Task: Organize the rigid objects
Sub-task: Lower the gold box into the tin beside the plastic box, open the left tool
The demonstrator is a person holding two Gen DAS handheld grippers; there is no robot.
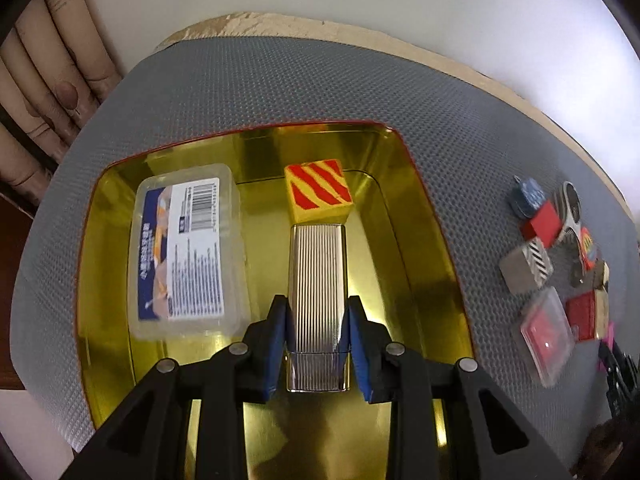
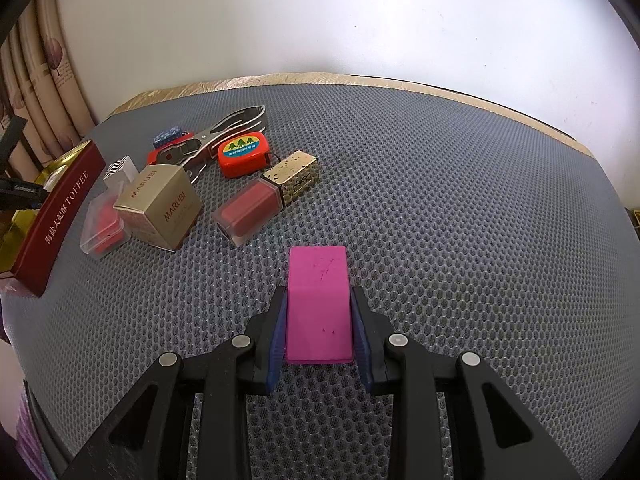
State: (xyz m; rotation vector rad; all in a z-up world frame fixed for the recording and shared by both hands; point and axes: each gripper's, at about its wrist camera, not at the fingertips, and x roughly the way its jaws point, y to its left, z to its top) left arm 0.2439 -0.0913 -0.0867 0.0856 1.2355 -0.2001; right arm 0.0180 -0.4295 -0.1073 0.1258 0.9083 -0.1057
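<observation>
My left gripper (image 1: pixel 318 312) is shut on a ribbed silver case (image 1: pixel 317 280) and holds it over the gold-lined tin (image 1: pixel 416 216). In the tin lie a clear plastic box with a barcode label (image 1: pixel 188 252) on the left and a yellow block with red stripes (image 1: pixel 318 194) just beyond the case's far end. My right gripper (image 2: pixel 319 304) is shut on a flat pink block (image 2: pixel 319 304) above the grey mesh mat (image 2: pixel 460 220). In the right wrist view the tin (image 2: pixel 52 200) shows at the left edge, its dark red side lettered TOFFEE.
A cluster of small items lies on the mat (image 1: pixel 320 80) right of the tin: a gold MARUBI box (image 2: pixel 160 204), a red-filled clear case (image 2: pixel 104 224), a red lipstick with gold cap (image 2: pixel 268 196), an orange tape measure (image 2: pixel 242 152), metal pliers (image 2: pixel 216 136). A wall stands behind.
</observation>
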